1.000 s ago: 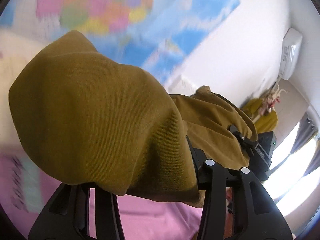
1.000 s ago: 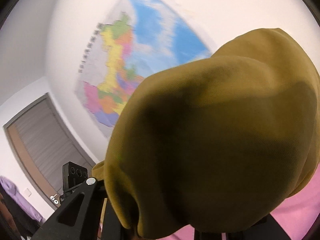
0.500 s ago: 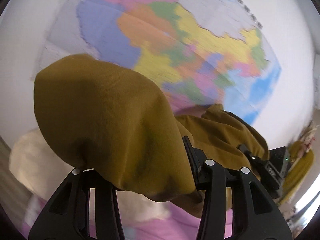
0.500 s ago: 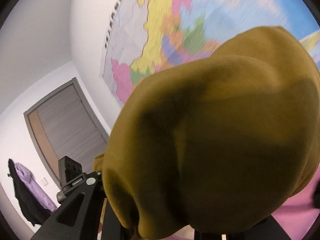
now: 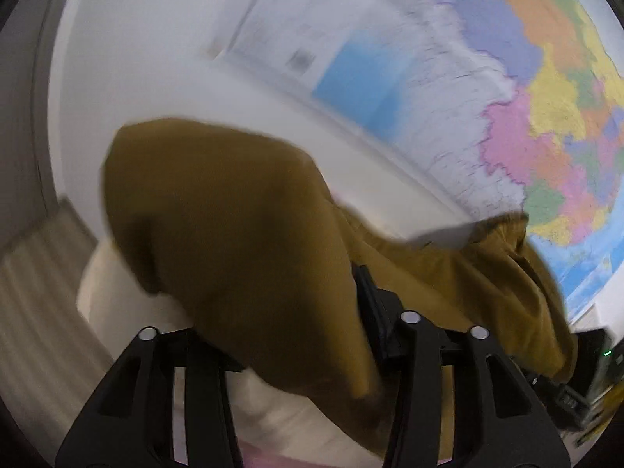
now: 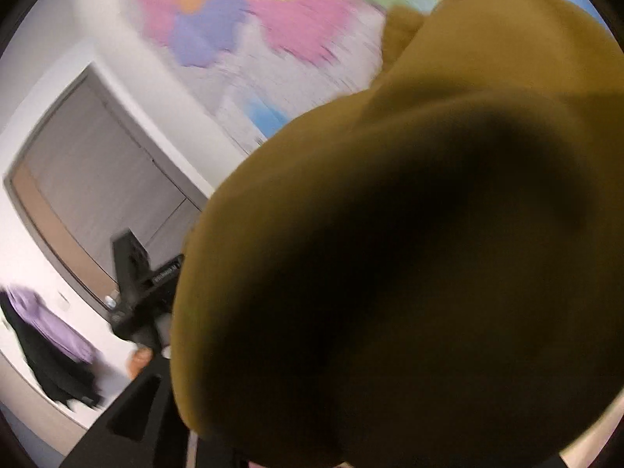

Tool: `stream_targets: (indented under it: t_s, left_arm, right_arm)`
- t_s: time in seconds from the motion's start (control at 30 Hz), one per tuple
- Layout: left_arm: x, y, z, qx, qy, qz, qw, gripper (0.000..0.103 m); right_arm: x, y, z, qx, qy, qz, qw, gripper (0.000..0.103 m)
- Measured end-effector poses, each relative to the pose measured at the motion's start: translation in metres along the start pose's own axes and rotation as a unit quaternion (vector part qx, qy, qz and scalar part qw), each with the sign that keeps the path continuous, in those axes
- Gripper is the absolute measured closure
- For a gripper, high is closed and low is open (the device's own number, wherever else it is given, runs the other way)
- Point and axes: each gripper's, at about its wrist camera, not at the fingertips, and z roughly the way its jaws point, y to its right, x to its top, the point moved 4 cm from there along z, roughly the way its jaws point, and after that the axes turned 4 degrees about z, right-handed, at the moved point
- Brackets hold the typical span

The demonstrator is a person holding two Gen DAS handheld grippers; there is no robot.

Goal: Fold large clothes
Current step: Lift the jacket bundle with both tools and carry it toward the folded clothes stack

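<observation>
In the left wrist view the mustard-coloured garment point(image 5: 241, 241) hangs in a big bunch over the left gripper point(image 5: 296, 351) and fills the centre and lower middle of the frame. The cloth covers the gap between the two black fingers point(image 5: 413, 370), so the gripper seems closed on the garment, with the fabric going on to the right edge of the frame. Behind it, a coloured wall map point(image 5: 546, 97) takes the upper right, and a pale cushion-like thing point(image 5: 117, 292) is at the lower left. In the right wrist view the same garment point(image 6: 409, 253) fills most of the frame and hides the right gripper, so I cannot tell if it is open or closed. A grey door point(image 6: 89, 195) is at the left, and dark and purple clothes point(image 6: 50, 343) hang at the lower left.
</observation>
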Motion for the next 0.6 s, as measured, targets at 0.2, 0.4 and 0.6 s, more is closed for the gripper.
stream_targets:
  t_s: [0.2, 0.4, 0.6]
  left_arm:
    - [-0.008, -0.015, -0.005, 0.013, -0.011, 0.001, 0.9999, 0.046]
    - [-0.02, -0.01, -0.003, 0.041, -0.02, 0.017, 0.9988, 0.043]
    - [-0.022, -0.006, -0.007, 0.062, -0.024, 0.019, 0.9976, 0.031]
  right_arm:
    - [-0.011, 0.009, -0.034, 0.022, -0.023, 0.024, 0.999, 0.033]
    - [-0.018, 0.044, -0.095, -0.006, 0.007, 0.066, 0.998, 0.025]
    - [-0.019, 0.077, -0.14, -0.035, 0.072, 0.129, 0.988, 0.021]
